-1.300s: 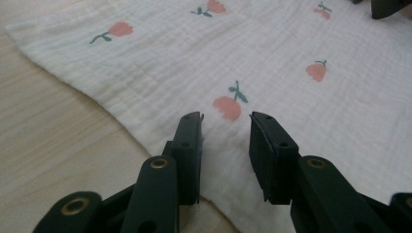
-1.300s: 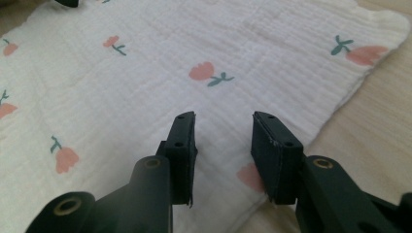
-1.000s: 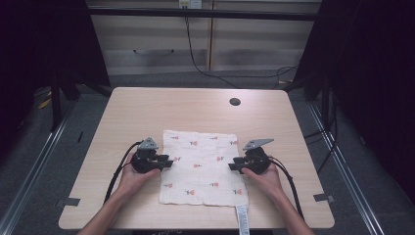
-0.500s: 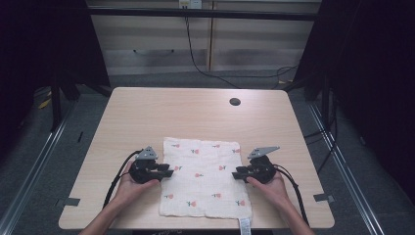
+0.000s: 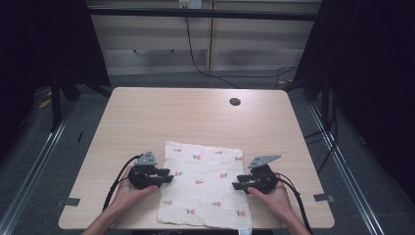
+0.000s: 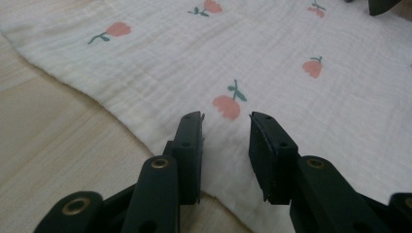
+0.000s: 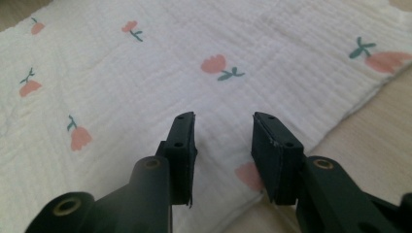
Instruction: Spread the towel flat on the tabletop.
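A white cloth (image 5: 203, 183) printed with small pink tulips lies flat on the wooden table (image 5: 195, 117), close to its near edge. My left gripper (image 5: 166, 175) rests at the cloth's left edge, pointing right. In the left gripper view the cloth (image 6: 272, 63) lies under my left gripper (image 6: 226, 121), whose jaws stand open just over the hem with nothing between them. My right gripper (image 5: 236, 185) sits at the cloth's right edge, pointing left. In the right gripper view my right gripper (image 7: 223, 124) is open above the cloth (image 7: 145, 73).
A dark round grommet hole (image 5: 235, 102) is set in the table near its far right corner. A white label (image 5: 243, 231) hangs from the cloth's near edge over the table front. Cables trail from both grippers toward the person.
Both hands have drawn toward the near edge of the table, and the cloth has slid the same way with them. The jaws now stand open over the cloth's side edges.
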Available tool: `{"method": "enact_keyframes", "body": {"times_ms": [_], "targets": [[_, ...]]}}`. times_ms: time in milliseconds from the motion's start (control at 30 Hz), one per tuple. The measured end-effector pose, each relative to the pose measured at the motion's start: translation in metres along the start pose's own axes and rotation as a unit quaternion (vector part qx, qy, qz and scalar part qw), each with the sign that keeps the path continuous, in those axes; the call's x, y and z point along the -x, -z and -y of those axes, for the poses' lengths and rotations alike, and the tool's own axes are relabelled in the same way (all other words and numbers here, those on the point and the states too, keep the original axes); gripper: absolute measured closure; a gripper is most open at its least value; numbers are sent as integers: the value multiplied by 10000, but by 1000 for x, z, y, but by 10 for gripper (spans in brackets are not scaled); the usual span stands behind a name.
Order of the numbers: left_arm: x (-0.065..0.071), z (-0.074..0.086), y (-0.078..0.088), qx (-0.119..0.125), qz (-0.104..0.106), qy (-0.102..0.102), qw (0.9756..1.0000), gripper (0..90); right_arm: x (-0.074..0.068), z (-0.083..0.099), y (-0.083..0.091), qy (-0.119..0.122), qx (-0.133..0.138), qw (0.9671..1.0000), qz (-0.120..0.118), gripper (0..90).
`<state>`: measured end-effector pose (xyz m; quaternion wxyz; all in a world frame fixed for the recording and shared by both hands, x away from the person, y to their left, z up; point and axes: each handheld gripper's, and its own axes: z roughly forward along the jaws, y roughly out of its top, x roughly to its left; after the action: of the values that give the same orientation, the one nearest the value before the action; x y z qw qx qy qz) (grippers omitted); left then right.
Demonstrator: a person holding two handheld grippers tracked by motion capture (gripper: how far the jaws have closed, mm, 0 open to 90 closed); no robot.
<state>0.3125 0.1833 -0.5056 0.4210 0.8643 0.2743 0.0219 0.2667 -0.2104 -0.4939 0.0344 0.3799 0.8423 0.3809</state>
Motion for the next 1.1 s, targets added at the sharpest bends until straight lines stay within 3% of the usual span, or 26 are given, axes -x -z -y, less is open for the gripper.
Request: {"method": "enact_keyframes", "body": {"times_ms": [133,200,333,400,633,767,967,1100], "targets": [[0,0,0,9,21,9,10000,655,22,-19,4,-147,372,9991,149,626],[0,0,0,-10,10,-27,10000,654,36,-29,4,-162,376,9983,422,638],[0,1,0,18,4,-42,10000,653,65,-41,-4,-383,626,9957,568,652],[0,1,0,22,6,-48,10000,653,74,-45,-11,-392,579,9953,663,651],[0,1,0,14,40,-58,10000,639,83,-46,-28,-431,399,9947,841,619],[0,1,0,15,49,-57,10000,638,85,-43,-30,-458,435,9943,864,633],[-1,0,0,8,53,-46,10000,639,81,-44,-33,-332,404,9955,795,846],[-1,1,1,-12,62,32,10000,639,85,-44,-32,-466,561,9946,734,866]]}}
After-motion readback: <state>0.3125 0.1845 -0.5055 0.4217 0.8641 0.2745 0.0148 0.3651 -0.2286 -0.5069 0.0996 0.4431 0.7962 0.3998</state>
